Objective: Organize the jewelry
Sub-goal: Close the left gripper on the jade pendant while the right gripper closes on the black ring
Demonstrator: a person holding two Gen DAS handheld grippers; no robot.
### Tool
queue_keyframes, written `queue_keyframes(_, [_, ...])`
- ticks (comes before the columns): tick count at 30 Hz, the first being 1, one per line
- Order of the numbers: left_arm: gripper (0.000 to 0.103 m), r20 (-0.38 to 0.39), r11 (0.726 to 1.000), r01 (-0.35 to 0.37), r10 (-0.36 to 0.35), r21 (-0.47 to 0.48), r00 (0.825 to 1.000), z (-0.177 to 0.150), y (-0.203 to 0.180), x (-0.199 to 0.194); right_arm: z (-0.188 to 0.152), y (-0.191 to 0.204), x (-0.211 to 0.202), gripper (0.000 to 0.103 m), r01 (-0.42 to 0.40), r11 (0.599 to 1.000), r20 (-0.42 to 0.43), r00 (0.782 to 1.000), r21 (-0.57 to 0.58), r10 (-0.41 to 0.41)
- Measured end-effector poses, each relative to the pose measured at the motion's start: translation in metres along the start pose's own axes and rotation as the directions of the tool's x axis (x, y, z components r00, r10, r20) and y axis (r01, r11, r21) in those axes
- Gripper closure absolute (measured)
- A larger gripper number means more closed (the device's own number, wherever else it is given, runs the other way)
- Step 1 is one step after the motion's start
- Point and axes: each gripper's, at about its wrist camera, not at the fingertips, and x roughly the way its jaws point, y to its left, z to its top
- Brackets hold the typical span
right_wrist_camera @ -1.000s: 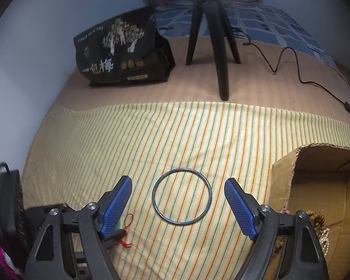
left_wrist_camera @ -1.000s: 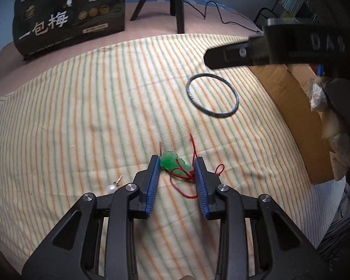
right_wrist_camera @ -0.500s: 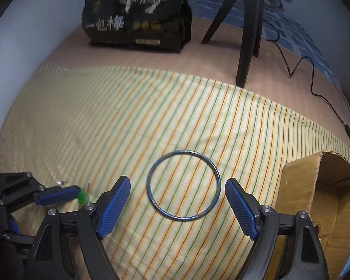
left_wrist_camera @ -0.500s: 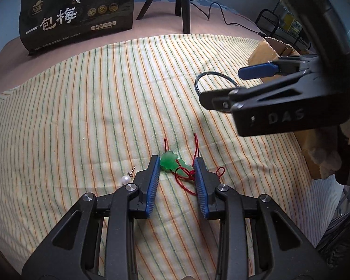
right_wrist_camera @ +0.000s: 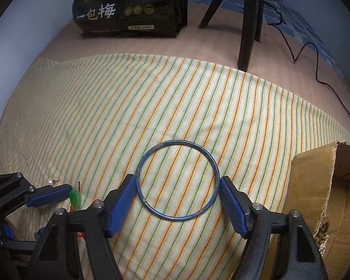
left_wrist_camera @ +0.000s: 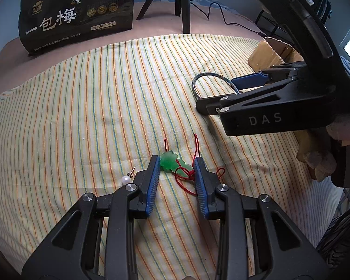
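The bangle [right_wrist_camera: 177, 180] lies flat on the striped cloth [right_wrist_camera: 151, 107], near the cloth's right side and just beside the box [right_wrist_camera: 312, 186]. The right gripper [right_wrist_camera: 177, 194] straddles it with its fingers spread wide, each blue pad [right_wrist_camera: 126, 201] touching or nearly touching the ring's outer edge on the left and the right; it cannot be told whether they press on it. The far half of the ring is free, with bare cloth stretching beyond it up to the cloth's far edge. On the right, only a narrow strip of cloth separates the ring from the box's cardboard wall, and beads [right_wrist_camera: 324, 231] show inside the box.

To the left of the ring, the pendant [left_wrist_camera: 171, 162] with its red cord [left_wrist_camera: 186, 179] lies on the cloth between the fingers of the left gripper [left_wrist_camera: 176, 178]. These fingers are parted; the left pad sits just beside the green stone, and the right pad lies against loops of the cord, so nothing is pinched. A pearl stud [left_wrist_camera: 126, 179] rests just outside the left finger, apart from the pendant. Bare cloth lies open ahead and to the left of this gripper, while the right gripper's body crowds the space ahead on the right.

Beyond the cloth's far edge, on the pink surface, stand a black bag [left_wrist_camera: 77, 14] and a tripod [left_wrist_camera: 182, 2], with a cable [right_wrist_camera: 315, 65] trailing to the right, all well apart from the jewelry.
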Motion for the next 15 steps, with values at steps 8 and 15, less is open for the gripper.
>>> queue_keyframes(8, [0.073,0.024,1.000,0.009,-0.008,-0.013,1.000,0.006,-0.004,-0.009,-0.002,-0.002,-0.020,0.029,-0.039,0.999,0.058,0.998,0.021,0.038])
queue_keyframes(15, [0.073,0.067,0.999,0.022,-0.020,-0.026,0.998,0.006,-0.010,-0.029,0.000,-0.001,-0.050,0.029,-0.067,0.997,0.138,0.989,0.037,0.061])
